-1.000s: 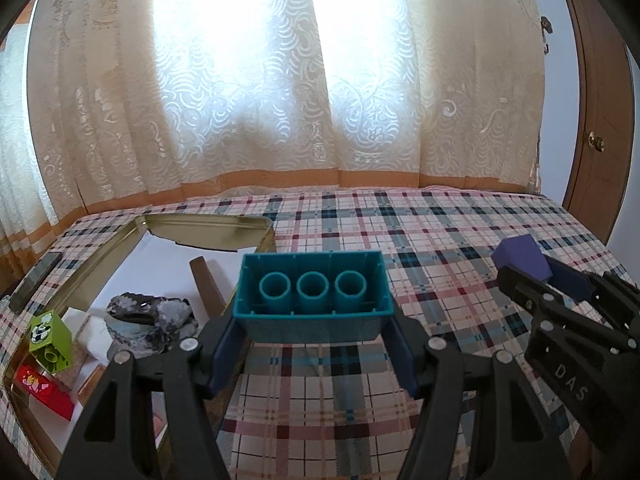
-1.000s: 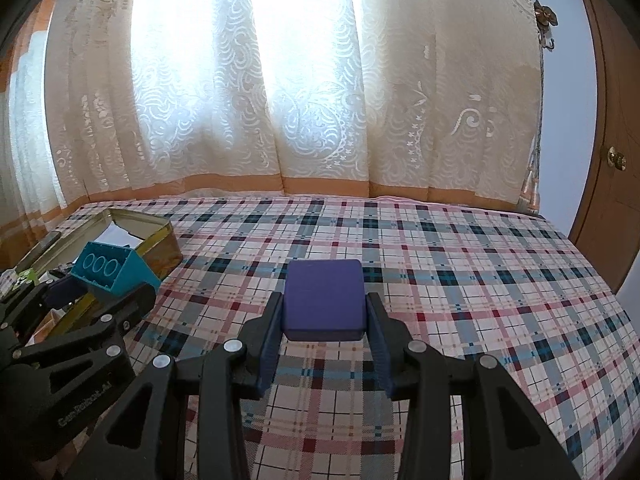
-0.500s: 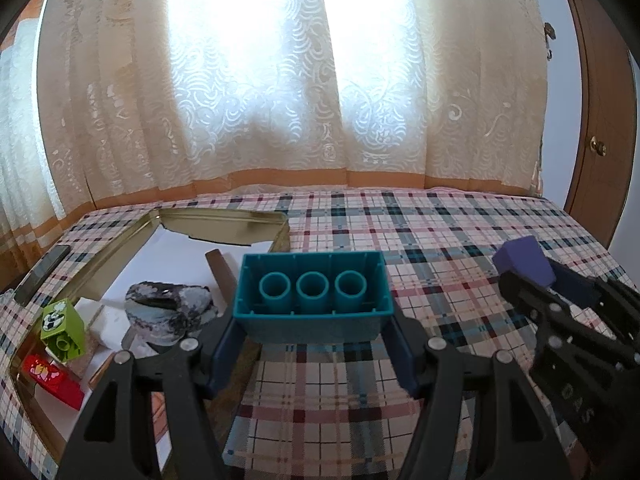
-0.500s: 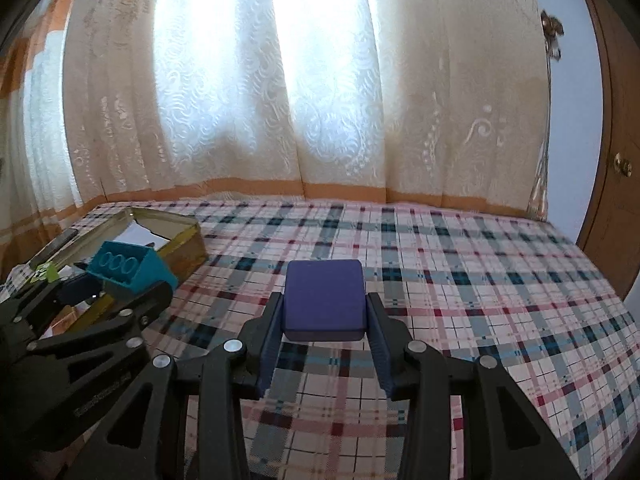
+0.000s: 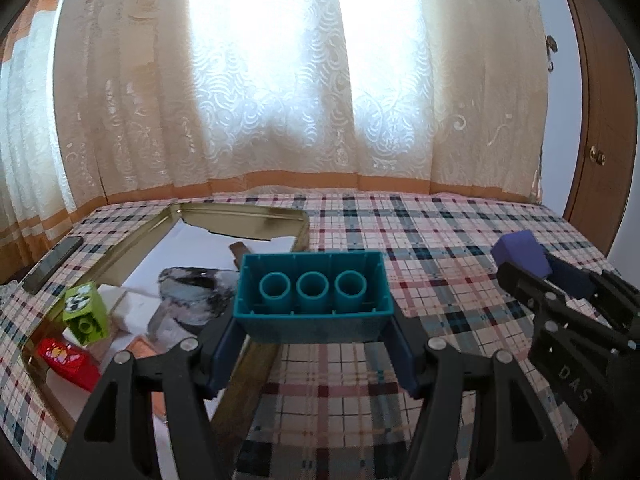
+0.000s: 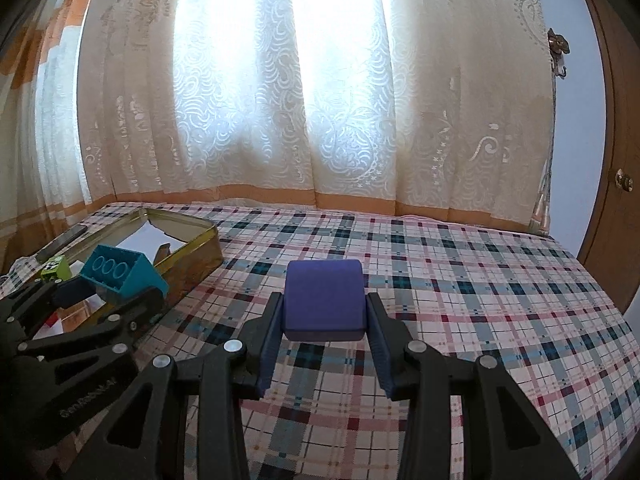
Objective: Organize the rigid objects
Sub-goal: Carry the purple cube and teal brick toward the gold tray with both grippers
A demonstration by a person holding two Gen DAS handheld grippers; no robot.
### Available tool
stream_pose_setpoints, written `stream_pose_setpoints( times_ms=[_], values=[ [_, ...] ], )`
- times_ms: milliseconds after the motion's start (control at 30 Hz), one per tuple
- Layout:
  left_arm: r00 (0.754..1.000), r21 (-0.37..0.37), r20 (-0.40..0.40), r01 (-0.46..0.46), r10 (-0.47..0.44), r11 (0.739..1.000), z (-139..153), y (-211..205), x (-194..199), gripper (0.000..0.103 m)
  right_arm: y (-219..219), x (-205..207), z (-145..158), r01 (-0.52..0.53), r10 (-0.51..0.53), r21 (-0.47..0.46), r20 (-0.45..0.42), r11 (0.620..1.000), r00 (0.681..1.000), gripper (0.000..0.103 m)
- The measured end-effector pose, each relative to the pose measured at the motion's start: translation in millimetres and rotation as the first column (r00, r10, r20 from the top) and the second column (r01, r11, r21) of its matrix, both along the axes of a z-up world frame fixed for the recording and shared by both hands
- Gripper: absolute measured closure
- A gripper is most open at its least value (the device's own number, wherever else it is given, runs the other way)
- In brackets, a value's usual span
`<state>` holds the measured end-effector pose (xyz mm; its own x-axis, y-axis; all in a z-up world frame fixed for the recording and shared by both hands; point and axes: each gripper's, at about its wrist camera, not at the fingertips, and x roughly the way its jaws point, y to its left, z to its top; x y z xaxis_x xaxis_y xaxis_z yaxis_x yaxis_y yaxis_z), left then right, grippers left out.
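Left gripper [image 5: 314,344] fingers clamped on teal block [image 5: 314,296] by short ends, held just right of tin [image 5: 240,224], above plaid bed [image 5: 440,248]. Hollow plastic: likely light, stiff, slick. Right gripper [image 6: 324,344] fingers clamped on purple block [image 6: 324,300] by flat sides, further right.

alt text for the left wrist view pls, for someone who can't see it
The left gripper clamps a teal toy brick, hollow underside facing the camera, above a plaid cloth. To the left an open gold tin holds a green block and a red piece. At right the right gripper grips a purple block.
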<state>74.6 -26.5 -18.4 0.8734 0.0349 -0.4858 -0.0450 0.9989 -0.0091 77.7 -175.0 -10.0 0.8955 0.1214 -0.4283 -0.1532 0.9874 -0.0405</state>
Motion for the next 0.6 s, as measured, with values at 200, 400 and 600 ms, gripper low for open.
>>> stream_pose_setpoints(
  times_ms=[200, 400, 600],
  values=[
    [1.0, 0.001, 0.022, -0.006, 0.006, 1.0, 1.1, 7.2, -10.3, 0.039, 8.7, -9.4, 0.9, -0.02, 0.02, 0.003, 0.017, 1.0, 1.0, 0.06],
    [0.999, 0.004, 0.039, -0.018, 0.018, 1.0, 1.9, 14.4, -20.0, 0.039, 17.2, -17.0, 1.1, -0.039, 0.038, 0.01, 0.031, 0.999, 0.999, 0.06],
    [0.998, 0.006, 0.06, -0.029, 0.028, 1.0, 3.5, 22.6, -30.2, 0.039, 26.2, -25.8, 1.3, -0.06, 0.06, 0.013, 0.045, 0.998, 0.997, 0.06]
  ],
)
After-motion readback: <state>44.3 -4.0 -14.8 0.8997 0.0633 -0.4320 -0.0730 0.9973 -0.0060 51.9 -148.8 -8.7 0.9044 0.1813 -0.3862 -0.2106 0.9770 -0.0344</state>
